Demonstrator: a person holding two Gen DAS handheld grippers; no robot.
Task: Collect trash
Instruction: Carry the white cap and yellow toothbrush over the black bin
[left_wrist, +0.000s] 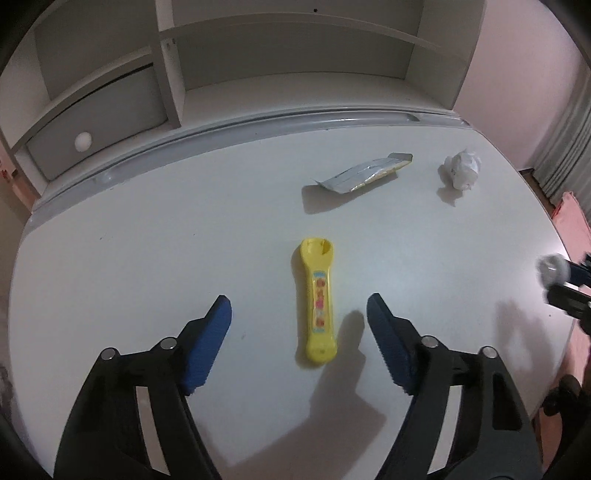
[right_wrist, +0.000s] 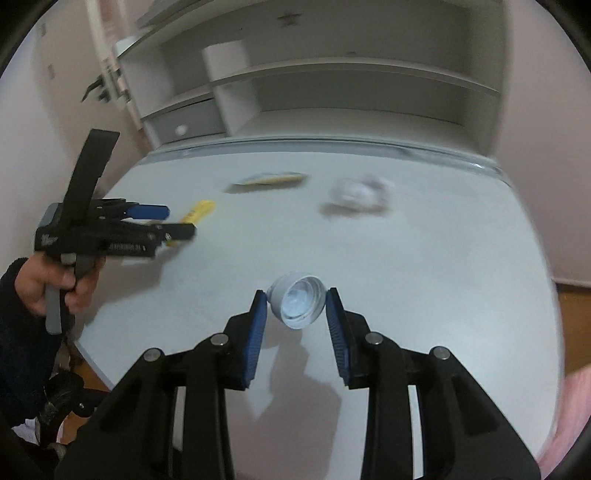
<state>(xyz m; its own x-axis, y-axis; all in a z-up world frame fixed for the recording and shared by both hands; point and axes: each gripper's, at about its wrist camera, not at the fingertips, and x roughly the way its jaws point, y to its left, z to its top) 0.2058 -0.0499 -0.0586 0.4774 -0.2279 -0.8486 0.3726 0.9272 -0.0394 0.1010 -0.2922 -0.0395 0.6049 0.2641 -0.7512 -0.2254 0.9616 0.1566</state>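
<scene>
My left gripper (left_wrist: 299, 306) is open above the white table (left_wrist: 147, 240), with a yellow plastic piece (left_wrist: 318, 302) lying between its blue fingers. A silver wrapper (left_wrist: 364, 173) and a crumpled white paper ball (left_wrist: 463, 168) lie farther back. My right gripper (right_wrist: 295, 299) is shut on a white bottle cap (right_wrist: 297, 304) and holds it above the table. In the right wrist view the left gripper (right_wrist: 162, 218) shows at the left, with the yellow piece (right_wrist: 197, 210), the wrapper (right_wrist: 269, 179) and the paper ball (right_wrist: 360, 192) blurred behind.
A white shelf unit (left_wrist: 295, 74) with a grey drawer (left_wrist: 96, 136) stands at the table's back edge. A wooden floor (right_wrist: 570, 314) shows past the table's right side. A pink wall (left_wrist: 517, 74) is at the right.
</scene>
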